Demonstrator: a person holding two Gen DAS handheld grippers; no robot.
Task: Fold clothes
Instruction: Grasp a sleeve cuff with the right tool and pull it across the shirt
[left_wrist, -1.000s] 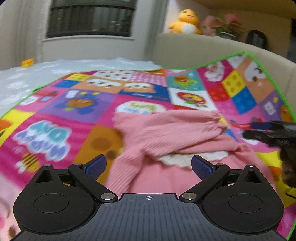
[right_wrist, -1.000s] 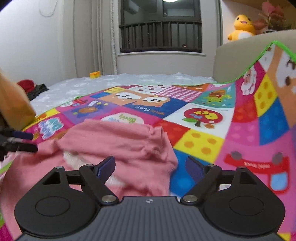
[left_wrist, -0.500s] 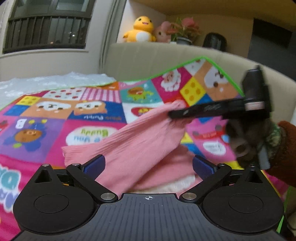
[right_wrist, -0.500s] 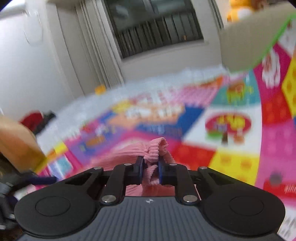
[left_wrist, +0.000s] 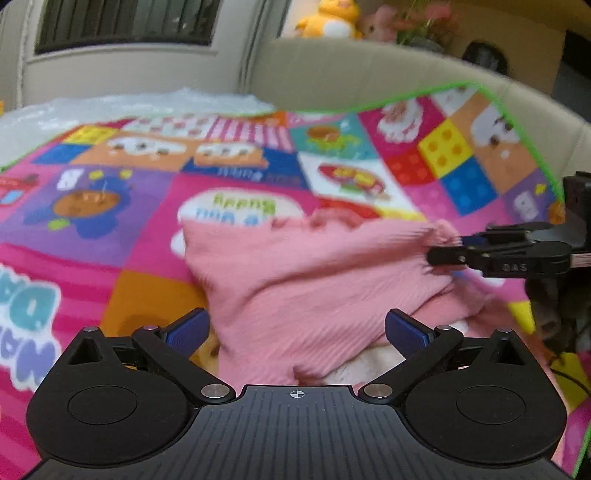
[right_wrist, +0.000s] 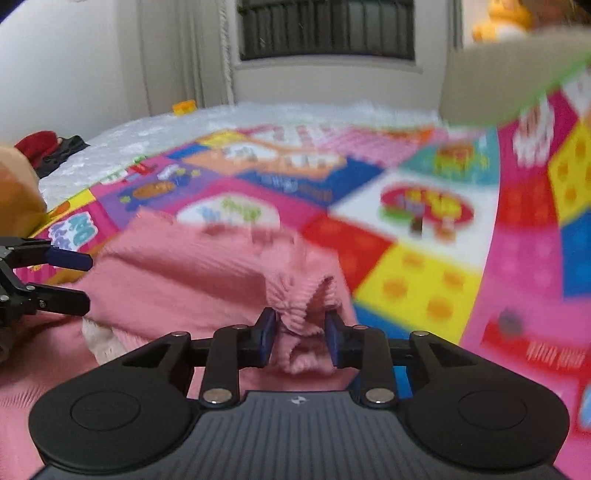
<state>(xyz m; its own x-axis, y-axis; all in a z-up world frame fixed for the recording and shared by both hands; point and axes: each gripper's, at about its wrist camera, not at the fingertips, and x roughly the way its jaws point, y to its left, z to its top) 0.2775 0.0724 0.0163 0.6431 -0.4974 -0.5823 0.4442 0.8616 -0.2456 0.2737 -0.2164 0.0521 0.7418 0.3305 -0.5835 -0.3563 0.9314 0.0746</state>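
So the right gripper (right_wrist: 300, 338) now pinches the pink sweater (left_wrist: 314, 280) cuff it grabbed a moment ago, lower over the play mat (left_wrist: 458, 173) — sleeve fold's underway; left gripper (left_wrist: 297, 328) stays wide, empty.

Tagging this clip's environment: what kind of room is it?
Most likely a home bedroom or child's room. A colourful cartoon play mat lies over a bed-like surface against a padded beige headboard, plush toys sit on the ledge behind it, and a barred window is set in the far wall.
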